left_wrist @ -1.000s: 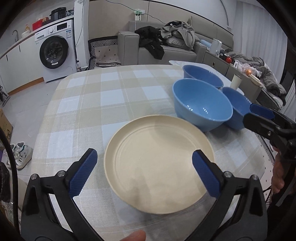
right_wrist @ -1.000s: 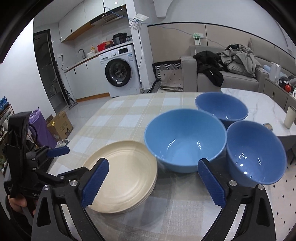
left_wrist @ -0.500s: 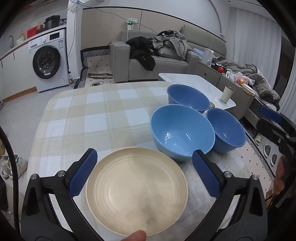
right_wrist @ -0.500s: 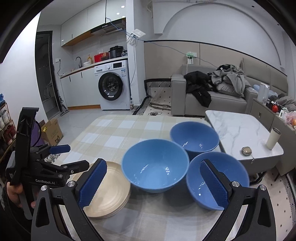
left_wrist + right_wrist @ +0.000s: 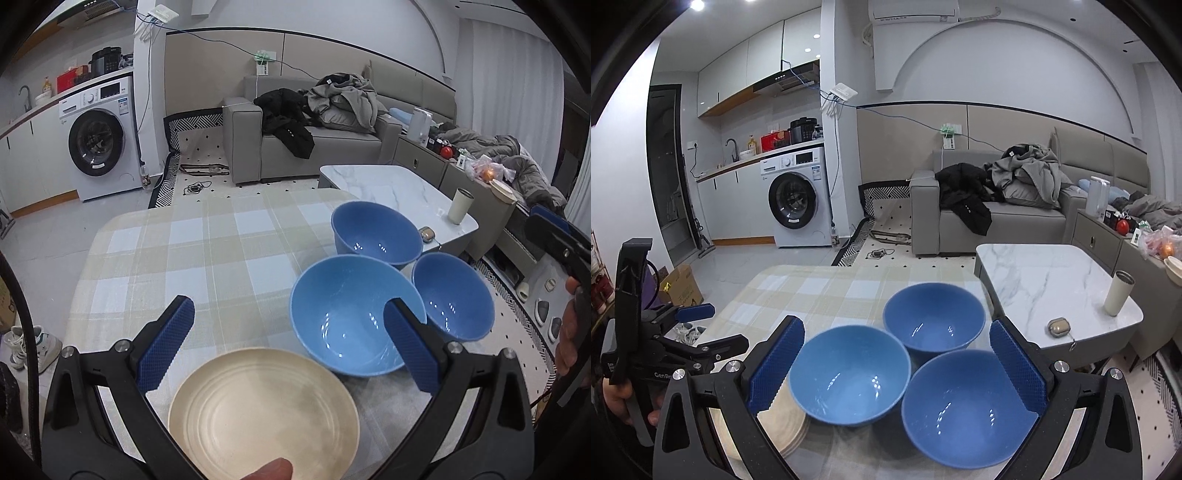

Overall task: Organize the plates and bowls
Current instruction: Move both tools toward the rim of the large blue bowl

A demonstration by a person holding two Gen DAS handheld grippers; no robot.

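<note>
A stack of cream plates (image 5: 264,410) lies on the checked table (image 5: 192,254) near its front edge; it shows in the right wrist view (image 5: 786,424) too. Three blue bowls stand apart to its right: the nearest (image 5: 351,314) (image 5: 849,373), a far one (image 5: 376,232) (image 5: 934,321) and a right one (image 5: 452,295) (image 5: 967,406). My left gripper (image 5: 288,343) is open and empty, raised above the plates. My right gripper (image 5: 897,365) is open and empty, raised above the bowls.
A marble coffee table (image 5: 1049,280) with a cup (image 5: 1119,293) stands to the right of the checked table. A grey sofa (image 5: 314,144) with clothes and a washing machine (image 5: 98,144) stand beyond. Shoes (image 5: 33,343) lie on the floor at left.
Both grippers have lifted and pulled back from the table, so plates and bowls look smaller and lower in view. Both stay open. Dishes have not moved.
</note>
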